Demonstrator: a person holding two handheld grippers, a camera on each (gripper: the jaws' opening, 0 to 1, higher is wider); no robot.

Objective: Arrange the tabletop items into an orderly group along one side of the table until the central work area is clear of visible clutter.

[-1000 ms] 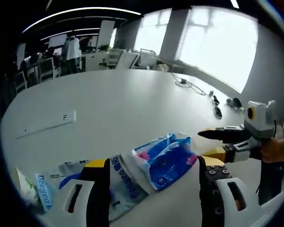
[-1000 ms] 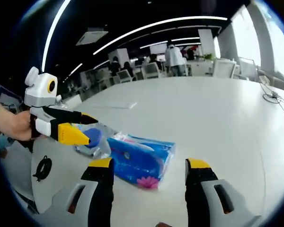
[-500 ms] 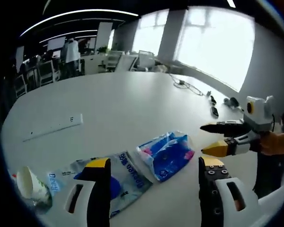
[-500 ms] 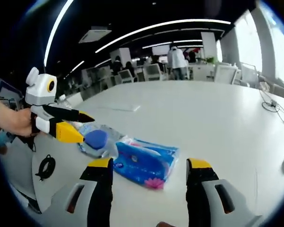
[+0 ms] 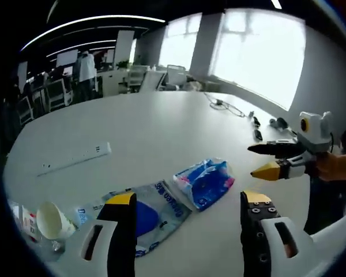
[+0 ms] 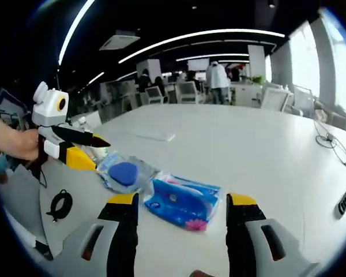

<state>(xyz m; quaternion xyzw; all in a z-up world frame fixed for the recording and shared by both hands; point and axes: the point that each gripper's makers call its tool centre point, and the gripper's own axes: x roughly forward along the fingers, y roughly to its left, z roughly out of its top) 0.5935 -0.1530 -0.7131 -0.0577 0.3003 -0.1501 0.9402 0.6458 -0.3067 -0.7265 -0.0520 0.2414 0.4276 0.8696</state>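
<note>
Left gripper view alone: tipped paper cup, power strip. Blue tissue pack flat on counter, long axis toward wipes pouch. Left tool, right tool released, empty.

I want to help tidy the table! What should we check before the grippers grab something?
1. Left gripper open and holding nothing: ok.
2. Right gripper open and holding nothing: ok.
3. Blue tissue pack lying flat on the white table, just ahead of the right gripper: ok.
4. Clear bag with the blue lid apart from the tissue pack: not ok, they touch.
5. Paper cup upright: not ok, it lies tipped.
6. Cup empty: cannot tell.
</note>
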